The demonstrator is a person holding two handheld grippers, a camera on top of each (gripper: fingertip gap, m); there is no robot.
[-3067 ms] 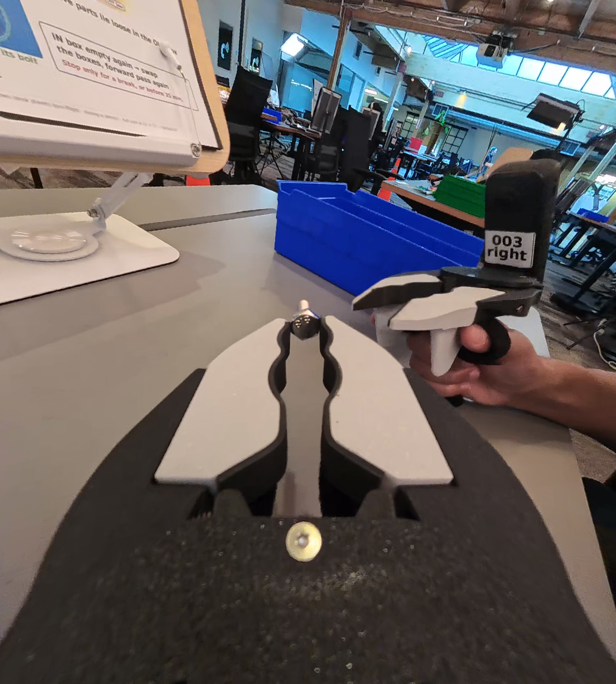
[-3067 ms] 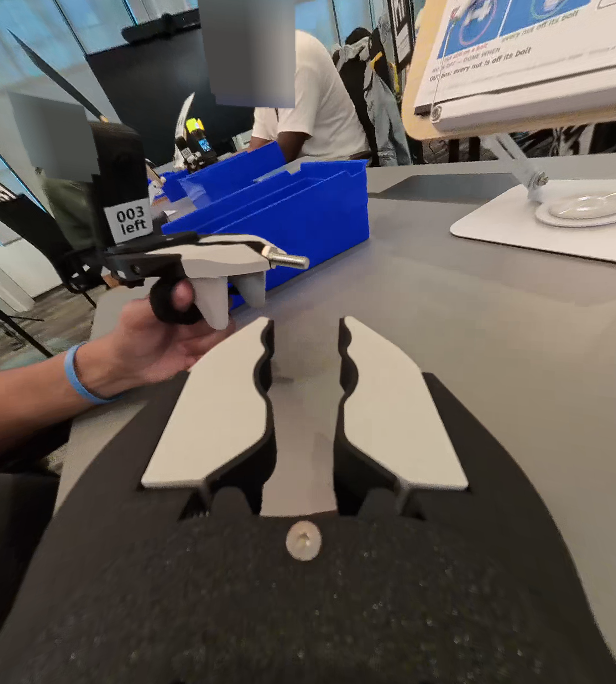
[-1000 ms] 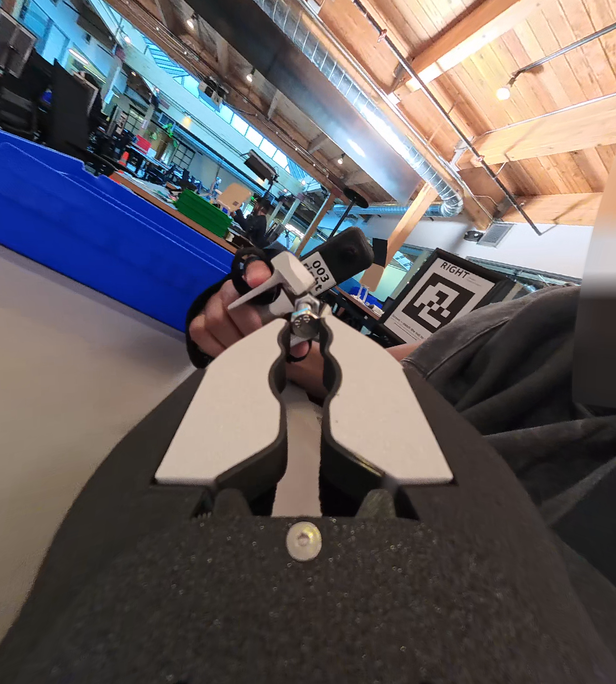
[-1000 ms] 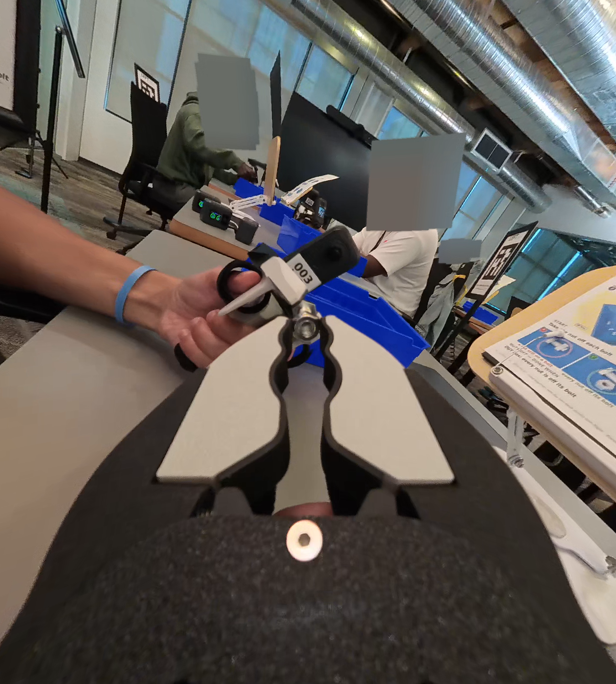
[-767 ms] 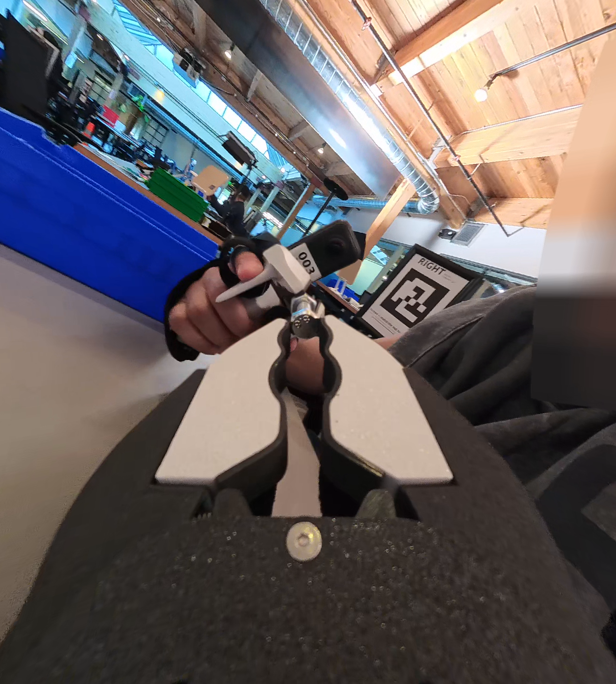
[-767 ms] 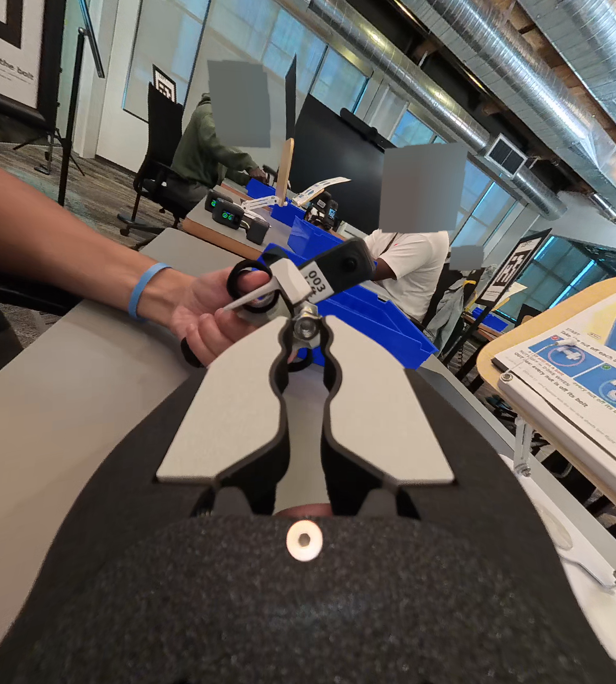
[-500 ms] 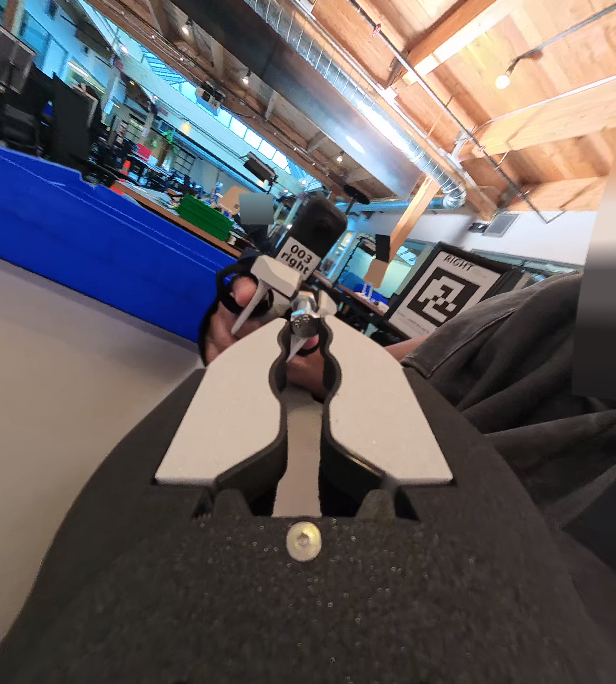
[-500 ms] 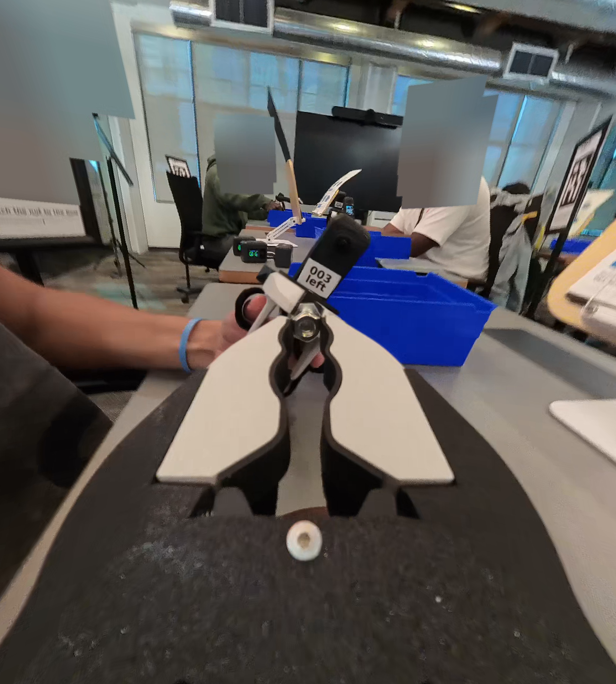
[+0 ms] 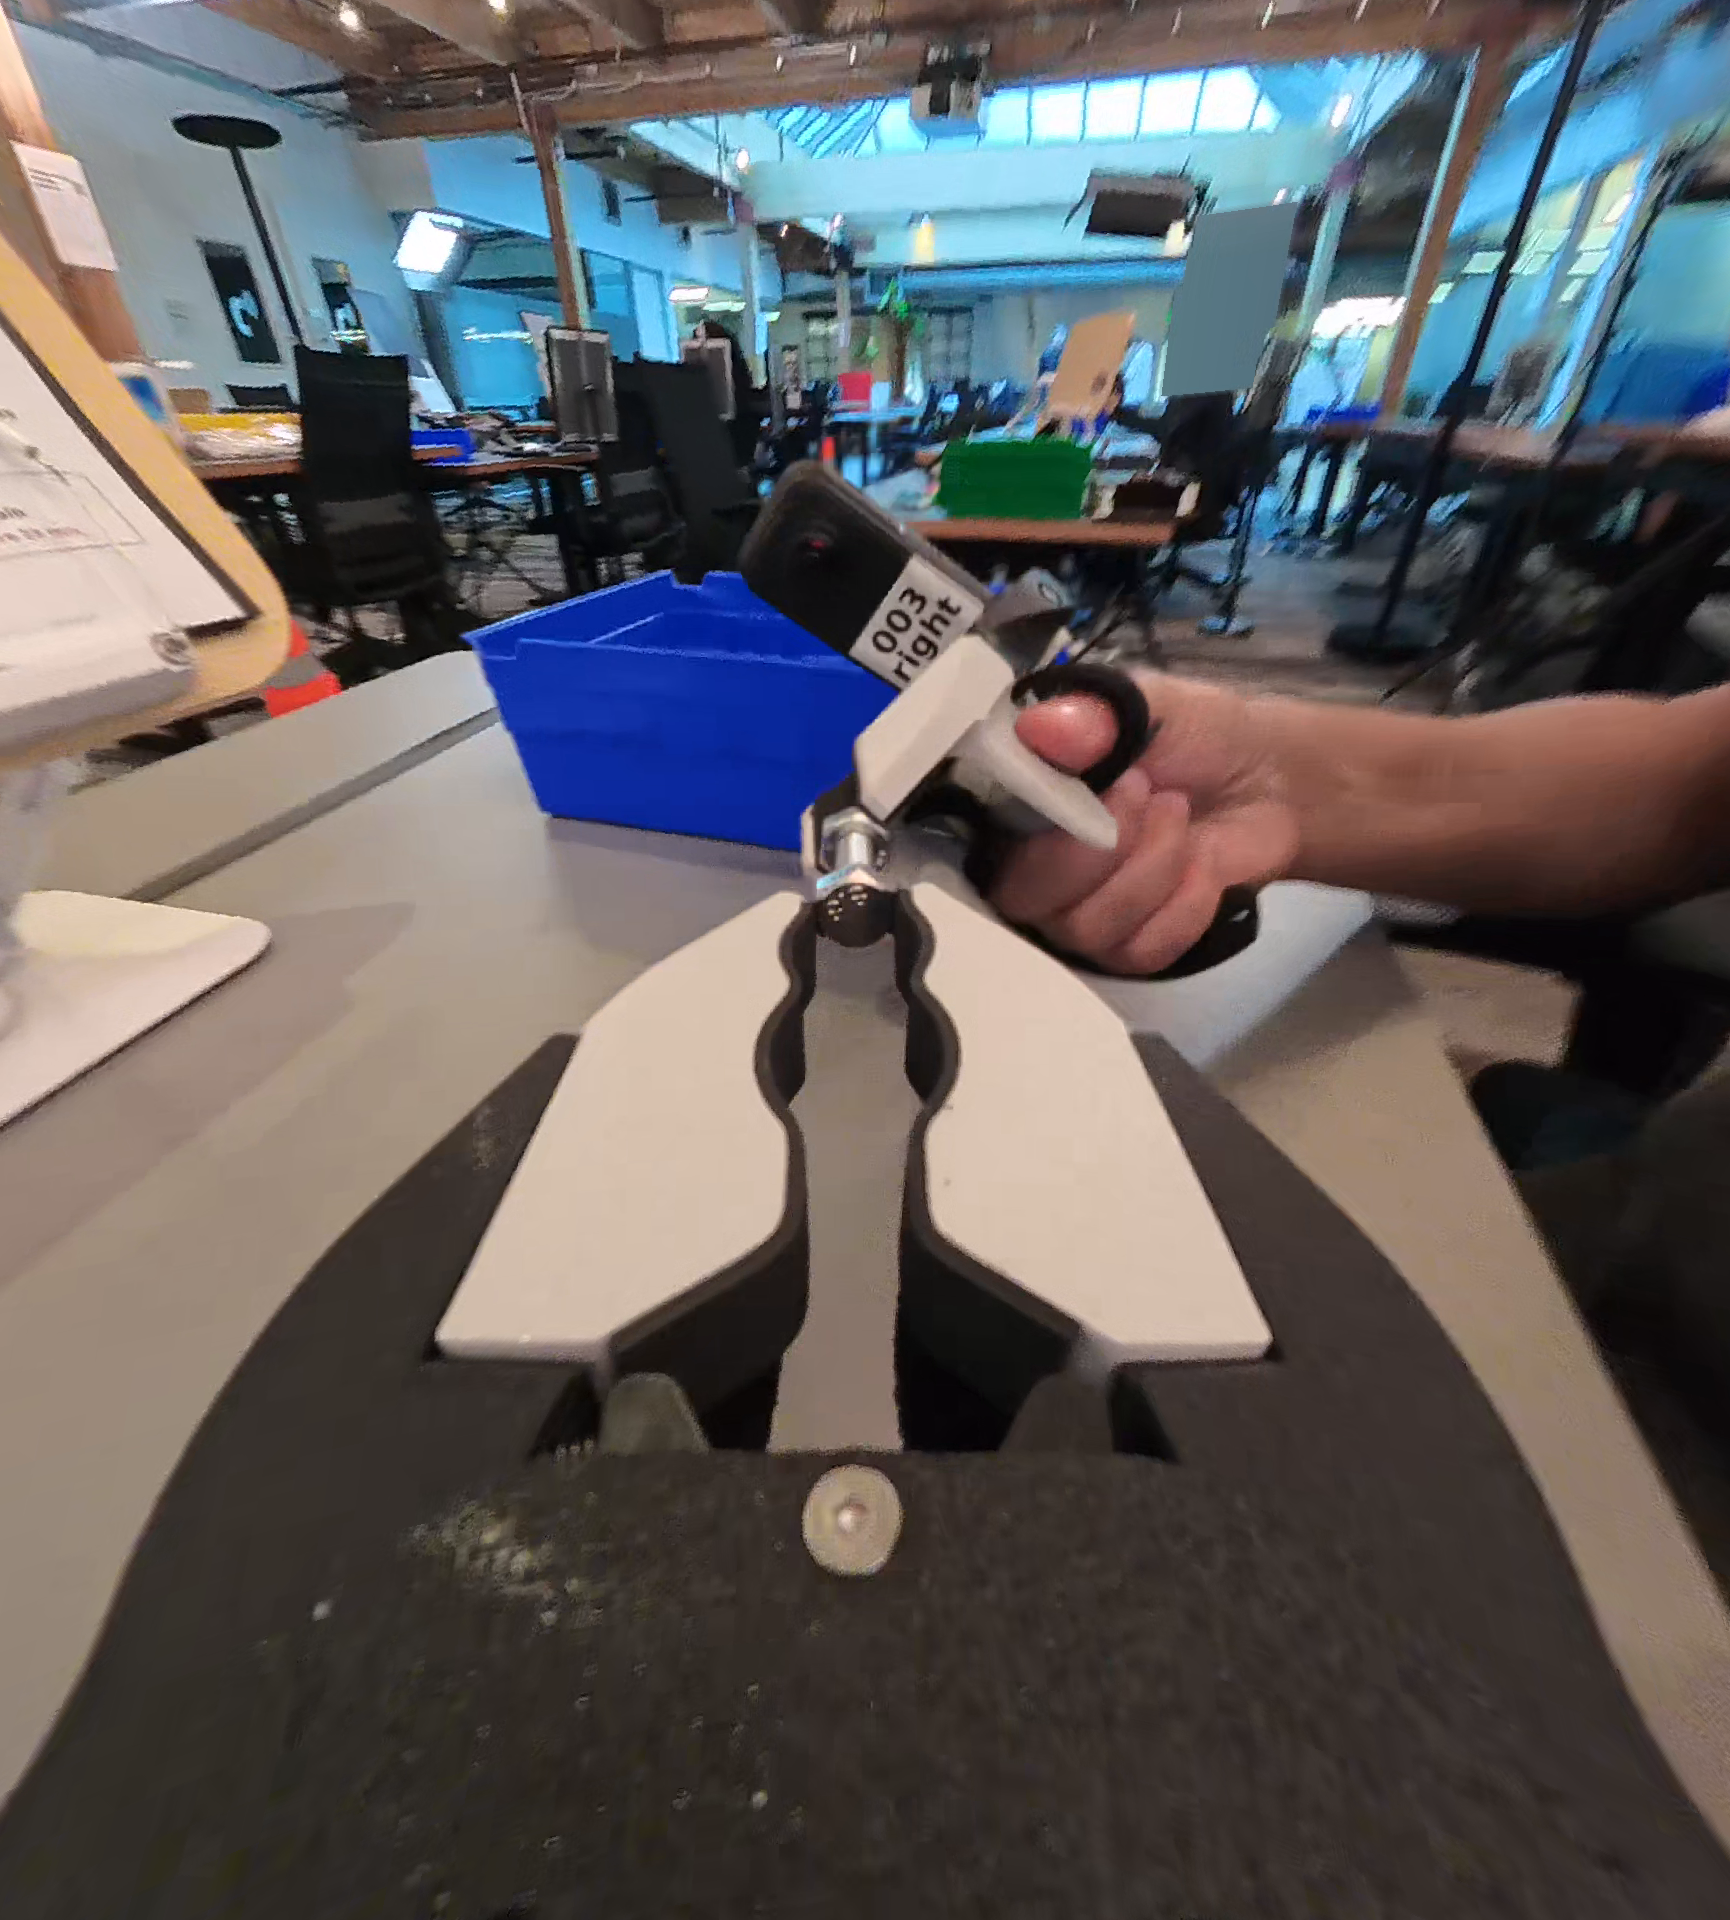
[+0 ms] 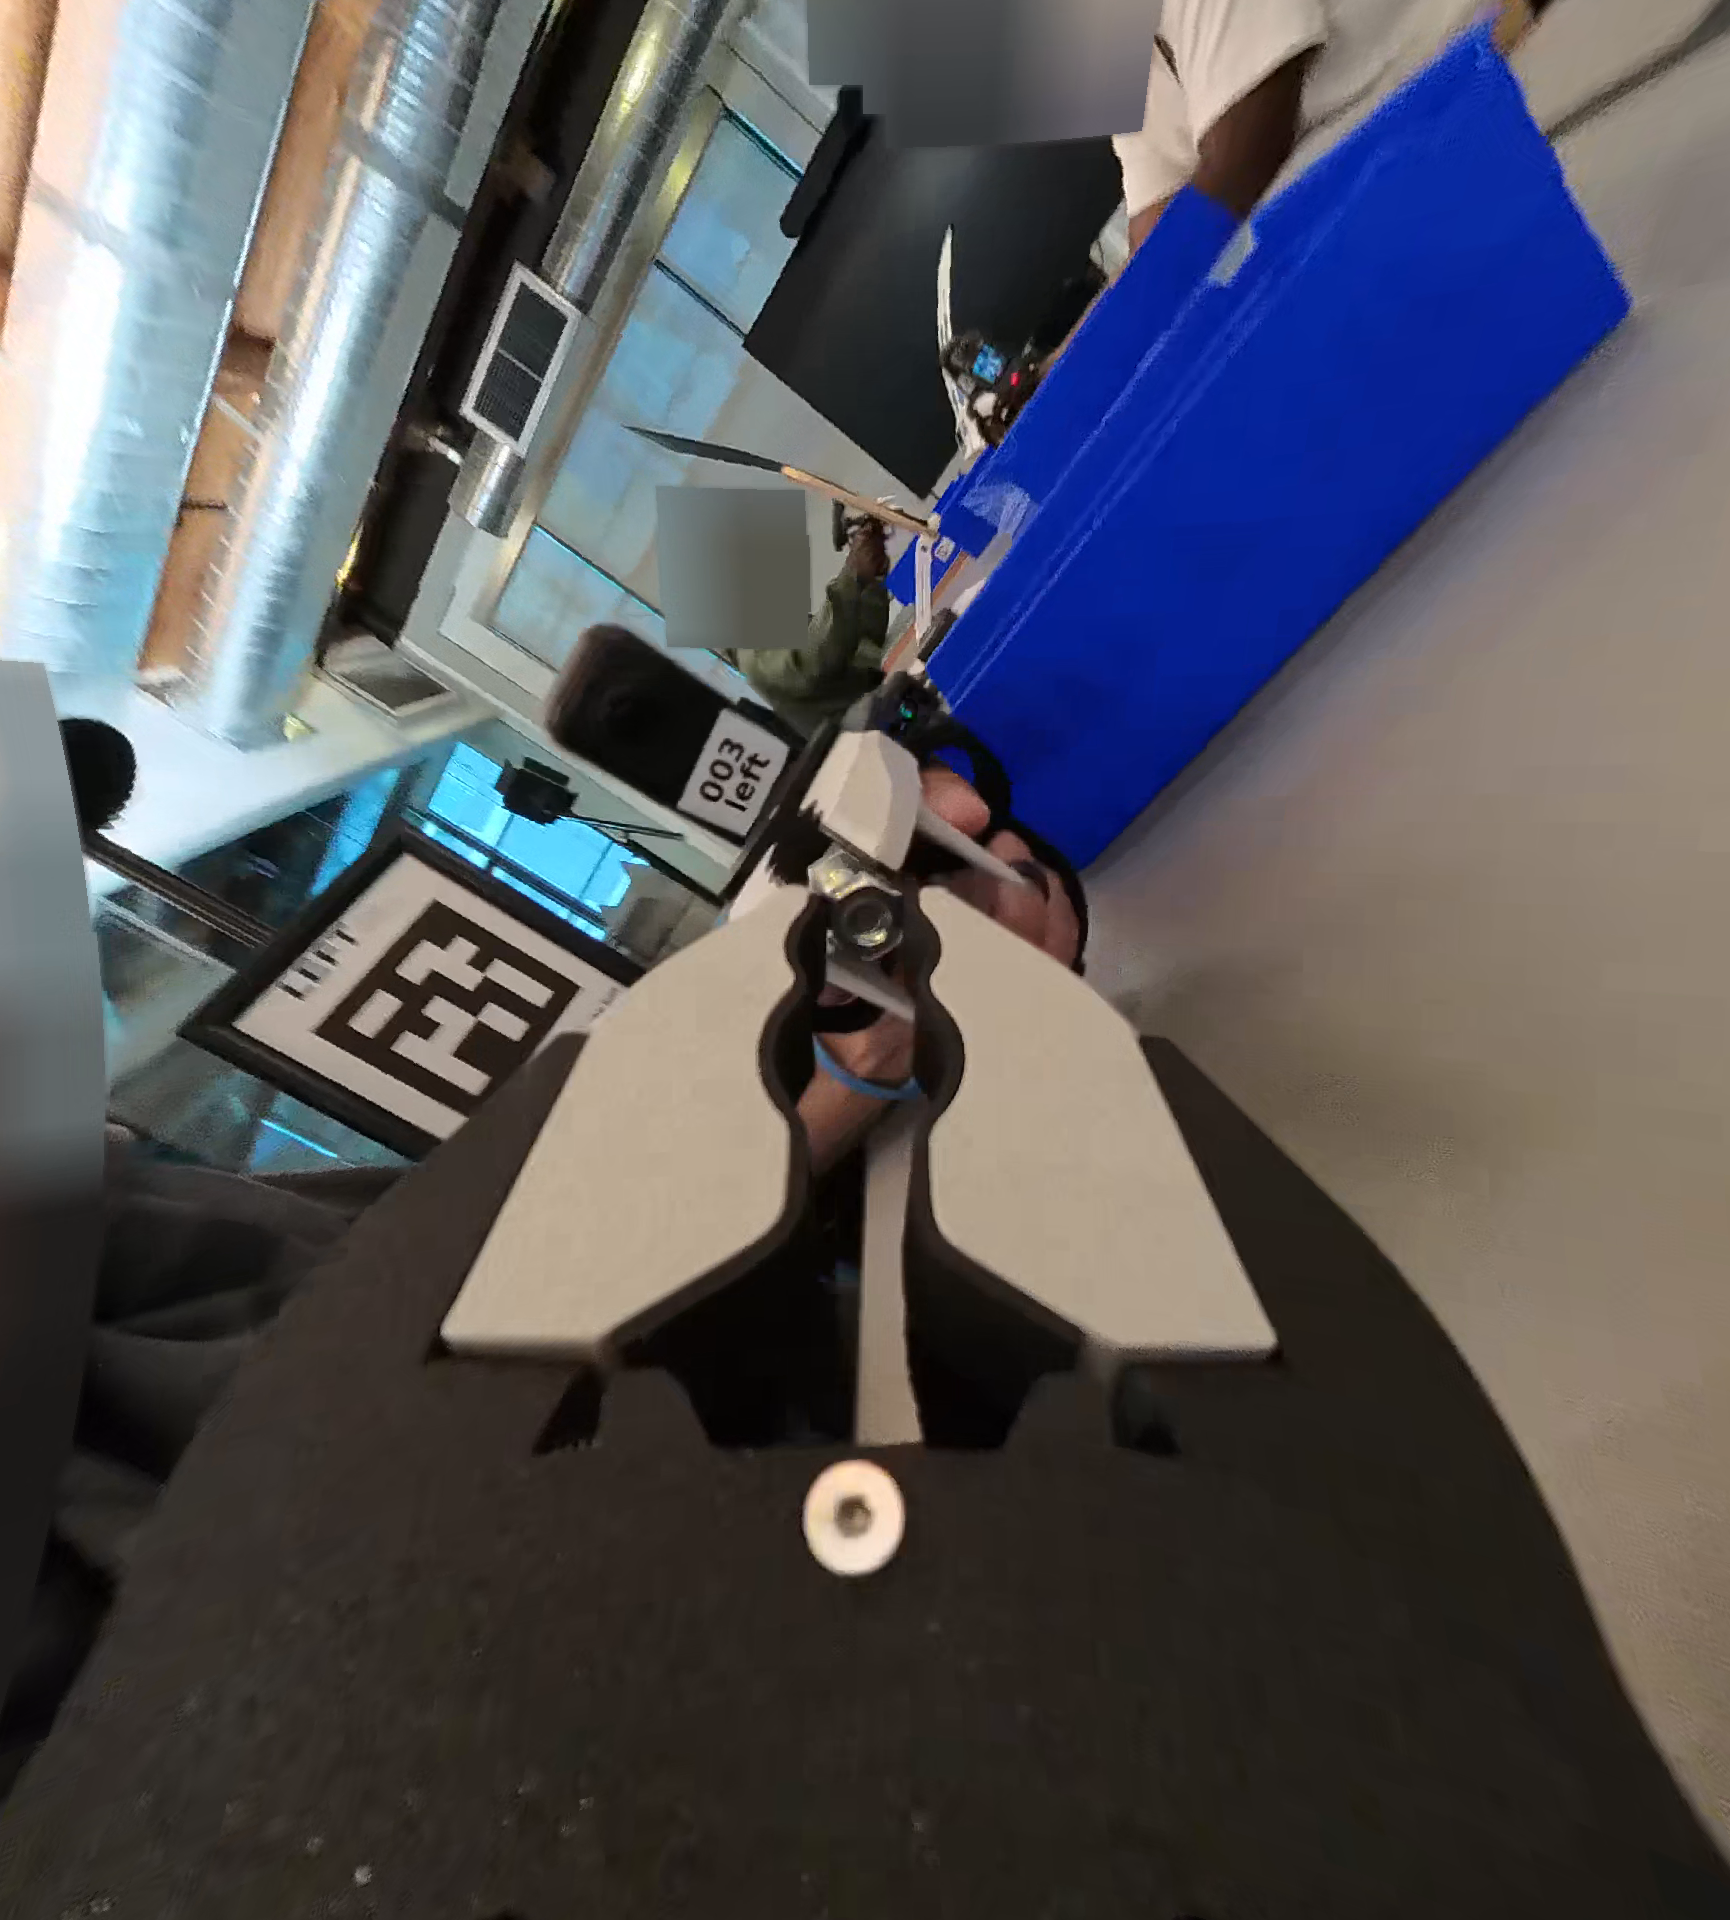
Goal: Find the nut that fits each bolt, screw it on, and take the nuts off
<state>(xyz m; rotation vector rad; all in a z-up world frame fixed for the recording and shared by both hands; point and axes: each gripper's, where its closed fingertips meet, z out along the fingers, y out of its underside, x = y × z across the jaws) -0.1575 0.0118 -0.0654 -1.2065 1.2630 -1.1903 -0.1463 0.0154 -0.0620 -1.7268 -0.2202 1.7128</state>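
Bolt [image 9: 848, 914] | held above the table [image 9: 404, 935], head gripped in my left hand-held gripper [image 9: 853, 930] | nut [image 10: 840, 873] clamped on its shank by my right hand-held gripper [image 10: 866, 925] | I oppose them tip to tip so rolling one wrist turns the thread

At eleven o'clock from my tongs a blue bin [image 9: 674, 727] stands on the grey table [image 9: 341, 997]; at nine o'clock, a white sign stand [image 9: 40, 966].
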